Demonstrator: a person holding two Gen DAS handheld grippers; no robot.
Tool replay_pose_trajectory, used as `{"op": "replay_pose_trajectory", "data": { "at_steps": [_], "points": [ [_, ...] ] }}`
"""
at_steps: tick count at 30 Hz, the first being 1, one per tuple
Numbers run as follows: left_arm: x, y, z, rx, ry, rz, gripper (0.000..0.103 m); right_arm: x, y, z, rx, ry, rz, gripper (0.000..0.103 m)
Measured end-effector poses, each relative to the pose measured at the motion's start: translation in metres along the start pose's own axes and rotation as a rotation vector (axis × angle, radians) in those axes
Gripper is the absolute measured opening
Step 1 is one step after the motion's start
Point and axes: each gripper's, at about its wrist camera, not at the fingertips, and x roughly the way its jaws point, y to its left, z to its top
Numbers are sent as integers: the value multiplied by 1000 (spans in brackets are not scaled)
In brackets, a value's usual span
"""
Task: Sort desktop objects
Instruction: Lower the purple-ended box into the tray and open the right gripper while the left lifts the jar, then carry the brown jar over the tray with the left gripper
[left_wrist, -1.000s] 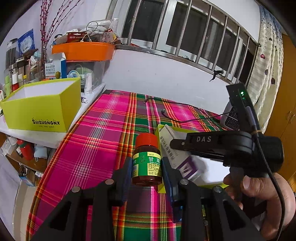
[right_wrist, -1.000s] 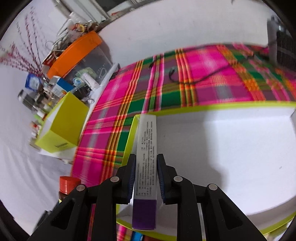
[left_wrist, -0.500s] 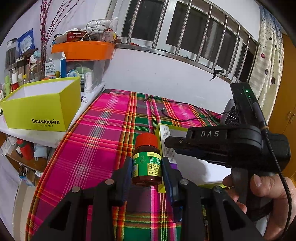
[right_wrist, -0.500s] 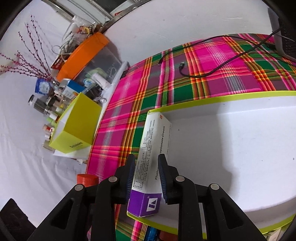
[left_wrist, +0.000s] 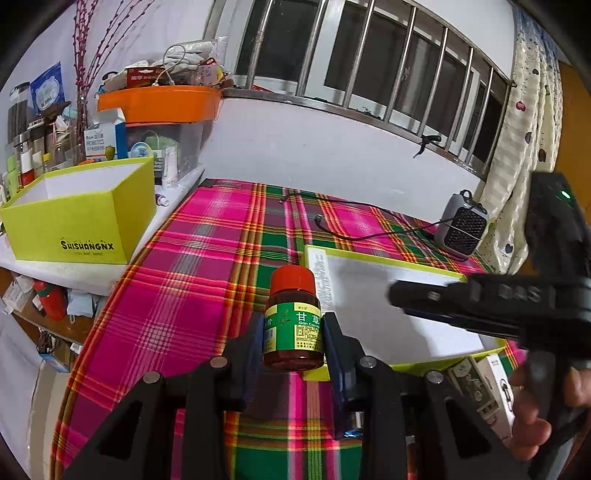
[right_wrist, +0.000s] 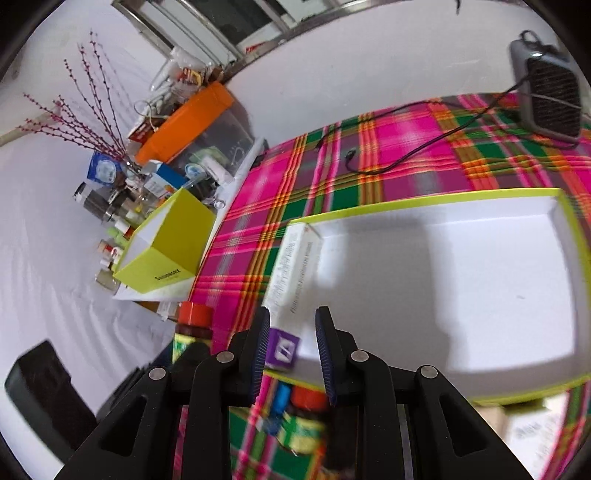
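My left gripper (left_wrist: 293, 326) is shut on a brown medicine bottle (left_wrist: 292, 319) with a red cap and green label, held above the plaid tablecloth. Just beyond it lies a shallow lime-rimmed white tray (left_wrist: 388, 264). A white carton with a purple end (right_wrist: 295, 269) lies along the tray's left wall, also seen as the carton (left_wrist: 321, 280) in the left wrist view. My right gripper (right_wrist: 291, 341) is open, its fingers apart just behind the carton's purple end and not touching it. The held bottle (right_wrist: 194, 325) shows at the lower left of the right wrist view.
A lime box (left_wrist: 79, 218) stands on a white shelf at the left, with an orange-lidded bin (left_wrist: 159, 105) and clutter behind. A grey heater (left_wrist: 463, 230) and its black cable (left_wrist: 354, 236) lie at the far right. More bottles and cartons (right_wrist: 303, 424) lie before the tray.
My right gripper opened and let go of the carton, which now lies in the tray by its left wall. The right gripper pulled back. The left gripper kept still with the bottle.
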Motion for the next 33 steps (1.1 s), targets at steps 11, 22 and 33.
{"op": "replay_pose_trajectory", "data": {
  "at_steps": [11,22,33],
  "points": [
    [-10,-28,2,19,42,-53,32,-69,-46,-28,-26,-108,-76,28],
    [0,-79,2,100,98,-102,32,-100,-76,-36,-68,-173,-162,28],
    [19,-122,5,151,159,-158,32,-115,-101,-40,-46,-200,-176,28]
  ]
}}
